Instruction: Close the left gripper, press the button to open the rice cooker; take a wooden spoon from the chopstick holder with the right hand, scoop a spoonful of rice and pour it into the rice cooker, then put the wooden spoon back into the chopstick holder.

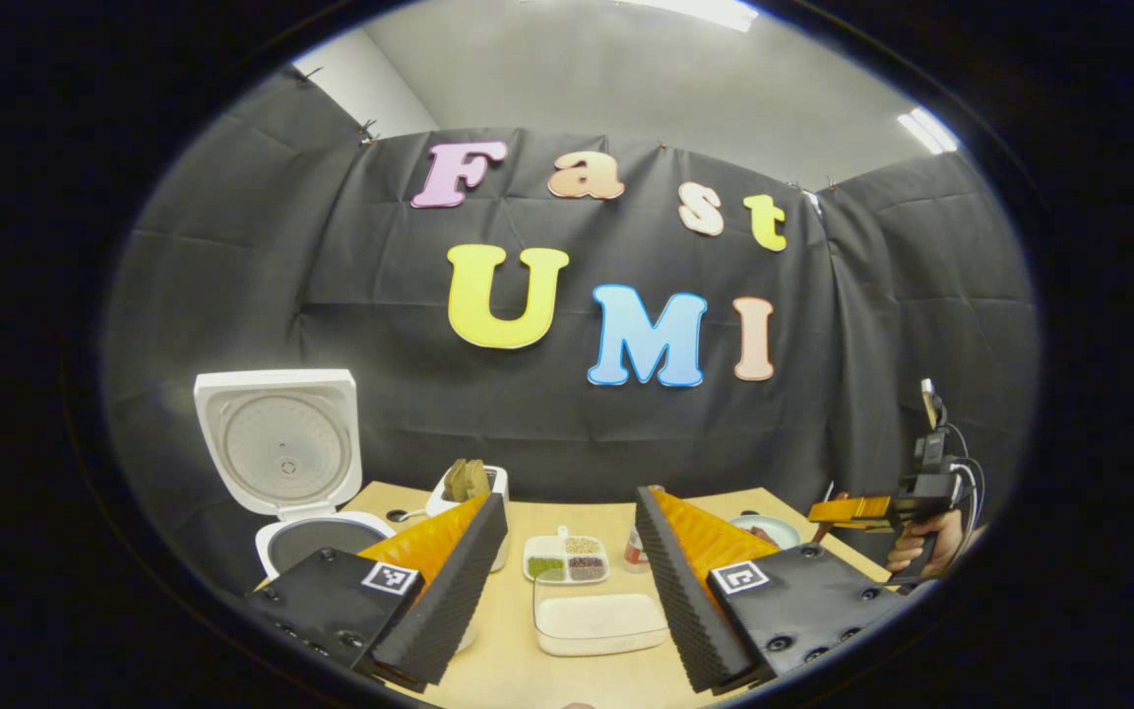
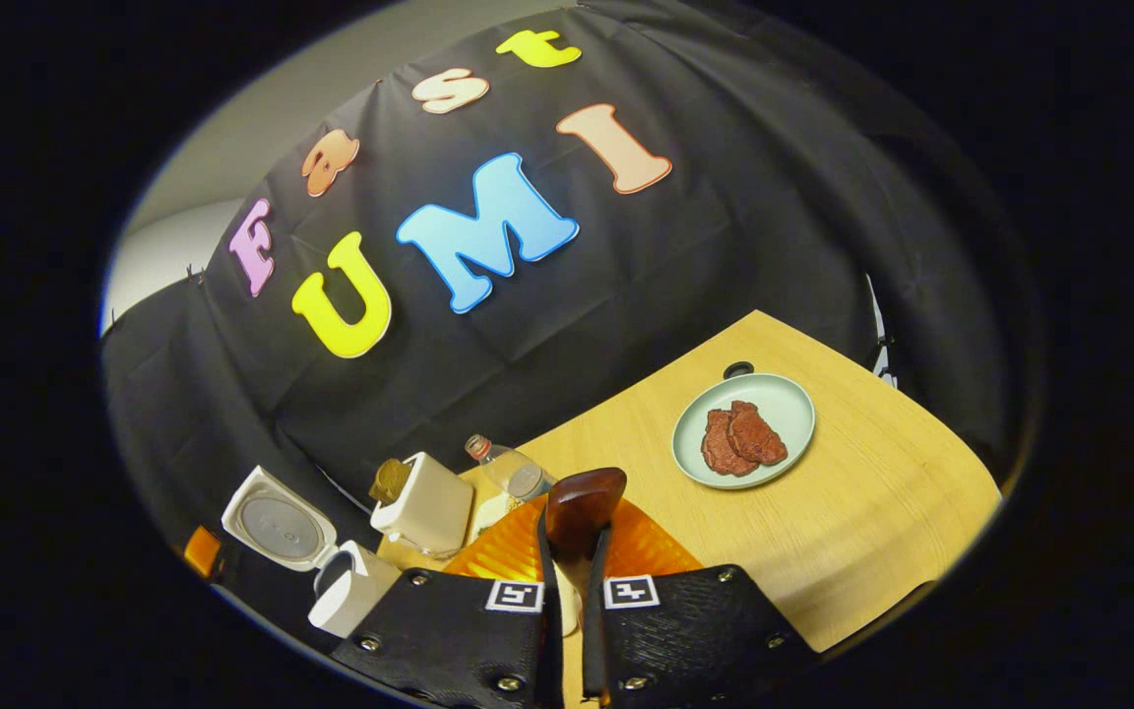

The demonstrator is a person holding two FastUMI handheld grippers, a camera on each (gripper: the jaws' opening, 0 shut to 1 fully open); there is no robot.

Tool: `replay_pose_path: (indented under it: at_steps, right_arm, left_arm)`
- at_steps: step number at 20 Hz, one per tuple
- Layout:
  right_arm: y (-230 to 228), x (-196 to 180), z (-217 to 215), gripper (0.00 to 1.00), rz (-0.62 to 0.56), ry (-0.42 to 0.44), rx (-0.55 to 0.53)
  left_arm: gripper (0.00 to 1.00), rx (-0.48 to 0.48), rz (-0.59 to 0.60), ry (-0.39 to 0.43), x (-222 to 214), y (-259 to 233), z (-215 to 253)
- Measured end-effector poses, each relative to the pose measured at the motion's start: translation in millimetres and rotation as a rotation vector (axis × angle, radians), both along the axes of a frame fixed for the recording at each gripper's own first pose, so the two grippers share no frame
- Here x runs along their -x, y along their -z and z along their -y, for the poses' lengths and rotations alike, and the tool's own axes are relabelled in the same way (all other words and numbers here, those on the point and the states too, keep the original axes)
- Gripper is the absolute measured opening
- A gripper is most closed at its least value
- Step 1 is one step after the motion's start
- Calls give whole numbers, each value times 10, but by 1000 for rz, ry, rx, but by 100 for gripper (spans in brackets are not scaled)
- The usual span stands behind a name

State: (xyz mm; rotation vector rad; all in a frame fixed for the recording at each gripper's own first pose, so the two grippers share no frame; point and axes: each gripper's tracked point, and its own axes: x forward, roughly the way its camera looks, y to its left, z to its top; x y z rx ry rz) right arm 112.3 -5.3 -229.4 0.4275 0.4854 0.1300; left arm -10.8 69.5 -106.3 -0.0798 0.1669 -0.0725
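One wooden spoon (image 2: 582, 512) between pinched right fingers (image 2: 567, 551); left fingers (image 1: 572, 551) wide apart, empty.

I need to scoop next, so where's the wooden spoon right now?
In the right gripper view, the wooden spoon is clamped in the right gripper, bowl up, above the table between the chopstick holder and the meat plate.

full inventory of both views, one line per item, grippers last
rice cooker: 1, white, lid up, table's left end
chopstick holder: 1, white, beside the cooker
wooden spoon: 1, dark brown, in the right gripper
divided dish: 1, white, grains inside, mid-table
rice box: 1, clear, near edge
bottle: 1, clear, behind the holder
plate: 1, pale green, two red-brown pieces on it
table: 1, light wood
left gripper: open
right gripper: shut on the spoon
hand: holds the right gripper
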Motion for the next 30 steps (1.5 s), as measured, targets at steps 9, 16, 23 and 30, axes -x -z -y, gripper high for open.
replay_pose_path:
  at_steps: [9, 16, 23, 30]
  right_arm:
    - [621, -29, -110, 8, -86, 14, 130]
    - [807, 8, -132, 14, -70, -42, 250]
    - [-126, 250, 222, 100, 155, 24, 468]
    - [-1122, 214, -35, 99, 326, 39, 451]
  left_arm:
    - [94, -12, -22, -20, 97, 26, -31]
    - [94, -17, -19, -15, 110, 32, 9]
    - [93, 5, -3, -28, 14, -9, -69]
    - [95, -8, 20, -92, -254, -211, -464]
